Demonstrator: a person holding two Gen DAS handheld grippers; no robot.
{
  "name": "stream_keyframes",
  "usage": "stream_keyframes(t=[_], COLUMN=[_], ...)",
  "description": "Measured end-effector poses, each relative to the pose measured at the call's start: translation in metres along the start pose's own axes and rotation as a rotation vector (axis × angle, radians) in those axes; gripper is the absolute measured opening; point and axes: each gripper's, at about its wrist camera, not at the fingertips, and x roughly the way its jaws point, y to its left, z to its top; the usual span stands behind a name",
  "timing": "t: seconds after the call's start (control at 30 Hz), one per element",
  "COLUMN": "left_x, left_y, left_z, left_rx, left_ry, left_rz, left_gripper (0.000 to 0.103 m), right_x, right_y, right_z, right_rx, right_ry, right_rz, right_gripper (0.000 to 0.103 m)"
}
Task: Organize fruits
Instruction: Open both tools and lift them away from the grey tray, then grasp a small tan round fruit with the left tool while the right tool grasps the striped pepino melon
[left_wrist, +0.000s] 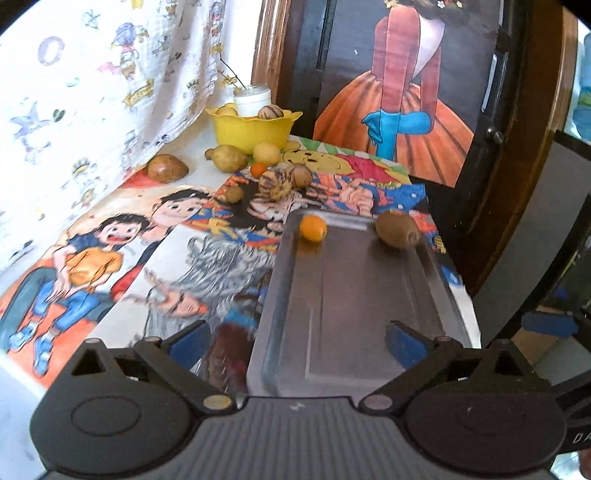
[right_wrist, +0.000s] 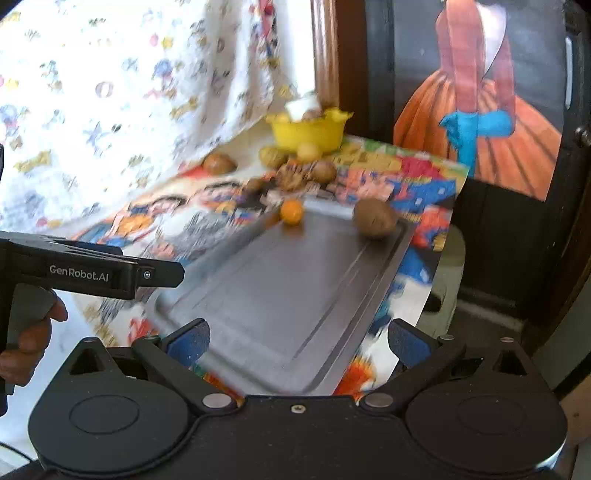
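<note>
While both the left gripper (left_wrist: 295, 341) and right gripper (right_wrist: 297, 341) gape wide and empty, a small glossy orange fruit (left_wrist: 313, 228) and a dull brown kiwi (left_wrist: 398, 229) sit at the metal tray's (left_wrist: 354, 314) far corners, with more fruit in the yellow bowl (left_wrist: 251, 131) beyond.

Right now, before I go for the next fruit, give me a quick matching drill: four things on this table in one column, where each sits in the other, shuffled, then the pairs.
Things:
1. small orange fruit
2. brown kiwi-like fruit
3. white jar
4. brown potato-like fruit

Places:
A. alone beside the hanging cartoon cloth
B. far right corner of the metal tray
C. in the yellow bowl
D. far left corner of the metal tray

Pairs: 1-D, 2-B, 3-C, 4-A

Both the left gripper and the right gripper are open and hold nothing.
</note>
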Motion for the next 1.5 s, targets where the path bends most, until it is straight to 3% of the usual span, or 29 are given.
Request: stream_keyframes(t=[0.37,0.77,1.0,1.2,1.33,1.5], left_x=[-0.028,-0.021,-0.003,0.014,0.021,0.027], left_y=[0.012,0.027,0.051,0.071,0.079,0.086], left_z=[-0.04,-0.034,-0.018,0.009,0.031,0.065], left_rx=[0.08,0.087,0.066,0.058,0.075,0.113], left_ry=[0.035,0.058,0.094,0.09,0.063,0.01], left_rz=[0.074,0.092,0.084,0.123,0.144,0.162], left_gripper=[0.102,0.102,0.102,0.103,0.103,0.103], right_x=[-0.002,0.008,0.011,0.024,0.021,0.017], right_y=[0.023,0.023,0.018,0.005,-0.007,-0.023], right_z=[-0.011,0.005,0.033,0.066,0.106,0.175], right_rx=[0.001,-0.014,-0.145,-0.185,-0.226,-0.195], right_ry=[0.087,0.091,-0.032,-0.071,-0.113,-0.169], right_rz=[0.053,0.1,0.114,0.118,0.125,0.195], right_gripper=[0.102,0.102,0.102,0.102,0.102,0.102])
